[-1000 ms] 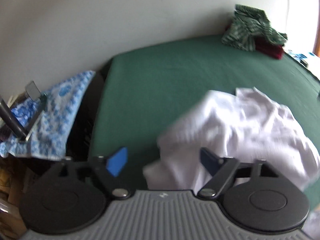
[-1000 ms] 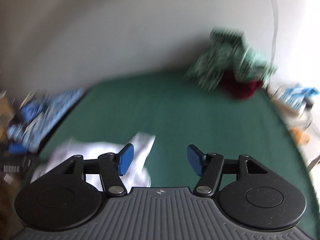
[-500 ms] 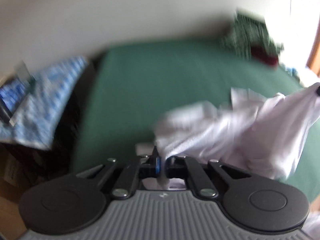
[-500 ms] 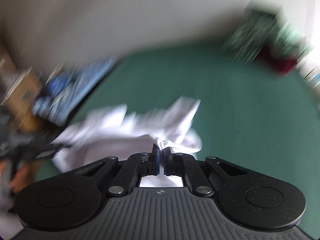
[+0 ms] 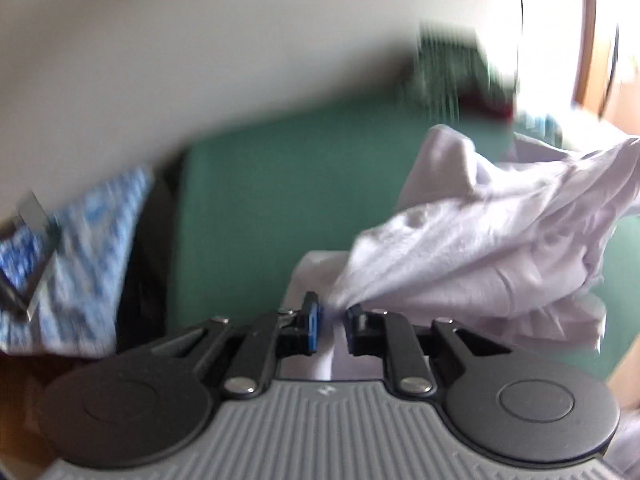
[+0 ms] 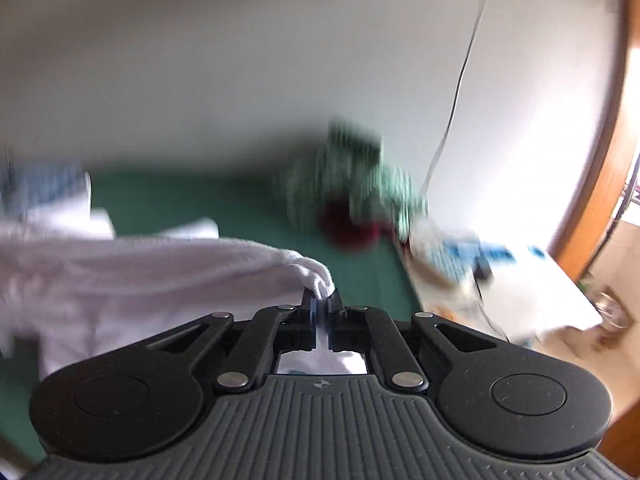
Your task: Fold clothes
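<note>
A white garment (image 5: 500,240) hangs stretched above the green bed (image 5: 280,184). My left gripper (image 5: 331,312) is shut on one bunched edge of it, and the cloth runs up and to the right from the pinch. In the right wrist view the same white garment (image 6: 132,276) stretches off to the left, with my right gripper (image 6: 320,300) shut on another bunched edge. Both views are blurred by motion.
A pile of green striped and dark red clothes (image 6: 352,196) lies at the far end of the green bed (image 6: 192,204) by the white wall. A blue patterned cloth (image 5: 76,248) lies left of the bed. A white surface with blue items (image 6: 492,272) stands at the right.
Both grippers went from open to shut on the white garment. They then lifted it off the bed and spread it between them.
</note>
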{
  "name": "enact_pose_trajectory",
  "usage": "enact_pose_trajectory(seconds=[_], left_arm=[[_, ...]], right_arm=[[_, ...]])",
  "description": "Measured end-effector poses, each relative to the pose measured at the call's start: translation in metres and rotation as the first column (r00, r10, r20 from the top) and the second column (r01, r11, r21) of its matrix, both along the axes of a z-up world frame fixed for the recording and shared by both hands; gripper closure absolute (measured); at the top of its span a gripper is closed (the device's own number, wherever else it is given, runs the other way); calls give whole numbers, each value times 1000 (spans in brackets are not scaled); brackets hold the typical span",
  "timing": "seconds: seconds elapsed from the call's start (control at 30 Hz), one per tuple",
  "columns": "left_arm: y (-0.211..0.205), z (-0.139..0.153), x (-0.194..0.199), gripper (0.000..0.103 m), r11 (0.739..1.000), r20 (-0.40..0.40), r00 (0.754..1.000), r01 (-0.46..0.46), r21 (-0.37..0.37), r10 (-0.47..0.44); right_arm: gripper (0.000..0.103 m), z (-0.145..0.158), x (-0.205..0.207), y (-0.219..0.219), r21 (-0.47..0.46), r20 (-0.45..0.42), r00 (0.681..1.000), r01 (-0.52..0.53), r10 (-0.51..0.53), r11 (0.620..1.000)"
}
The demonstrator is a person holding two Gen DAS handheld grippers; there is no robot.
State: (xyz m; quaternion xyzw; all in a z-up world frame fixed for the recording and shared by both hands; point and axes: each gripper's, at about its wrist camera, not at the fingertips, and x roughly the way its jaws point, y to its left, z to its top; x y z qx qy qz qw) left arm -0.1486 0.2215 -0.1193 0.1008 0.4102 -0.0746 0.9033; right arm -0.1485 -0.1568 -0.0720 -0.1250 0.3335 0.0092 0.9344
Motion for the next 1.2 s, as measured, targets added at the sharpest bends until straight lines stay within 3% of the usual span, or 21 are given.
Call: enact_pose_trajectory(seconds=[0.07, 0.1, 0.13, 0.2, 0.23, 0.27, 0.37, 0.43, 0.47, 0.5, 0.53, 0.6, 0.63, 0.67, 0.8, 0.9, 0.97, 1.07, 1.1, 1.17, 1.2], left_arm=[[-4, -16, -10, 80, 998, -59, 998, 24, 59, -21], [-4, -16, -16, 72, 996, -51, 998, 39, 77, -35], [-3, -13, -22, 67, 995, -35, 998, 53, 87, -50], [-2, -5, -30, 29, 993, 9, 997, 77, 93, -78], [-2, 0, -30, 21, 993, 43, 995, 84, 79, -88], [-1, 2, -27, 6, 995, 64, 994, 89, 47, -92], [-4, 2, -11, 1, 994, 83, 994, 81, -74, -75], [-13, -12, 9, 13, 989, 0, 999, 39, -140, -39], [-16, -23, 20, 36, 987, -58, 998, 17, -159, -26], [-18, -33, 28, 66, 987, -110, 994, -5, -163, -13], [-20, -37, 30, 76, 985, -133, 991, -31, -170, 8], [-21, -37, 30, 90, 977, -143, 988, -85, -195, 58], [-19, -27, 26, 92, 973, -115, 990, -103, -207, 80], [-18, -14, 19, 94, 969, -78, 992, -116, -216, 101], [-19, 58, -16, 97, 966, 132, 978, -129, -225, 161], [-28, 118, -50, 97, 967, 298, 938, -107, -231, 175], [-35, 153, -73, 97, 966, 402, 897, -86, -246, 182], [-49, 191, -101, 97, 969, 514, 836, -77, -235, 191], [-55, 202, -109, 97, 972, 545, 816, -85, -218, 194], [-67, 219, -127, 97, 976, 609, 768, -97, -195, 198], [-70, 228, -138, 97, 977, 645, 737, -97, -192, 199]], right_arm=[[94, -30, -5, -1, -76, -144, 989, 14, -25, 997], [91, -40, -9, -2, -90, -184, 982, 22, -39, 996], [83, -42, -12, -2, -80, -186, 982, 24, -38, 997], [66, -38, -15, 1, -17, -138, 990, 11, -13, 1000], [53, -33, -13, 4, 33, -95, 995, -6, 9, 999], [42, -32, -7, 11, 86, -66, 997, -36, 42, 996], [30, -50, 30, 32, 232, -93, 992, -65, 89, 971], [30, -64, 55, 45, 326, -115, 986, -73, 117, 942], [30, -70, 68, 51, 373, -126, 983, -76, 131, 925], [30, -78, 78, 53, 414, -156, 980, -52, 127, 909], [33, -87, 86, 52, 452, -197, 974, -14, 115, 892], [65, -104, 102, 51, 519, -280, 955, 67, 95, 852], [86, -112, 110, 51, 549, -321, 943, 109, 88, 829], [90, -111, 112, 49, 567, -321, 943, 113, 92, 816], [93, -45, 82, 30, 664, -73, 984, -71, 160, 744], [93, 6, 56, 15, 684, 124, 974, -222, 189, 695], [93, 39, 39, 6, 678, 252, 947, -321, 201, 661], [93, 89, 13, -8, 644, 436, 876, -465, 208, 607], [93, 100, 7, -13, 647, 479, 851, -507, 213, 570], [93, 116, -2, -30, 675, 561, 798, -595, 221, 436], [93, 124, -8, -37, 670, 602, 768, -634, 218, 386]])
